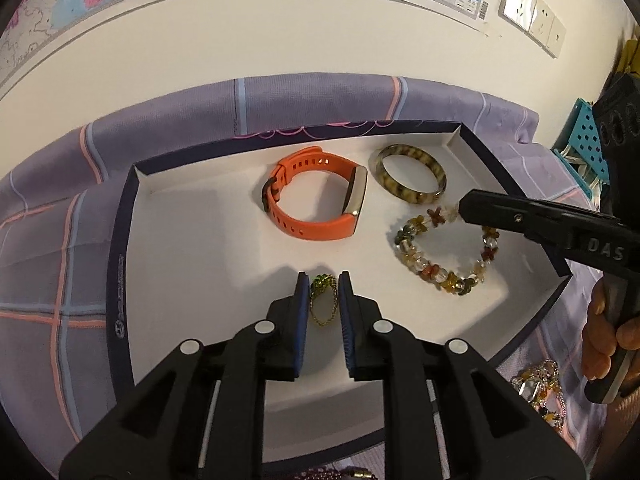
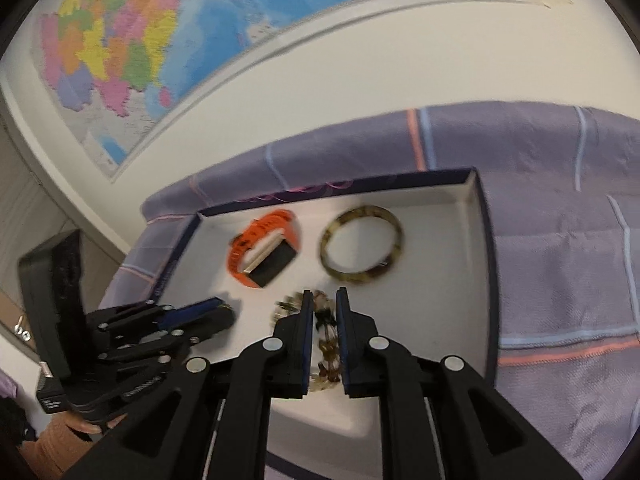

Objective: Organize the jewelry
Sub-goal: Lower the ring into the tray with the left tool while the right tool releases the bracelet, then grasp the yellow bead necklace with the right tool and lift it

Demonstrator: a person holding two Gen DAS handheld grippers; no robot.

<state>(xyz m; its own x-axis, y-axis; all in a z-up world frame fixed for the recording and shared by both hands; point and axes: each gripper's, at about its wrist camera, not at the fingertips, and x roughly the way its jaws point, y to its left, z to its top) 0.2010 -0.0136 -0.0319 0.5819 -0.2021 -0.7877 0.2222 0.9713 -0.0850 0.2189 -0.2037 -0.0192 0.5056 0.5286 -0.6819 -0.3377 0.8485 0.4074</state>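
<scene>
The ring (image 1: 323,298) lies on the white floor of the tray (image 1: 120,248), directly between the pads of the left claw (image 1: 324,284), which stands narrowly open with slim gaps either side, so the ring looks set down rather than gripped. The right claw (image 2: 325,300) straddles the bead bracelet (image 1: 444,250) just right of the ring, its jaws narrow, pads seemingly off the beads. Band (image 1: 316,196) and bangle (image 1: 412,178) sit farther back.

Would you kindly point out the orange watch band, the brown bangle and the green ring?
orange watch band (image 1: 320,229): left wrist view, near strap.
brown bangle (image 1: 404,191): left wrist view, front rim.
green ring (image 1: 323,283): left wrist view, green top.
</scene>
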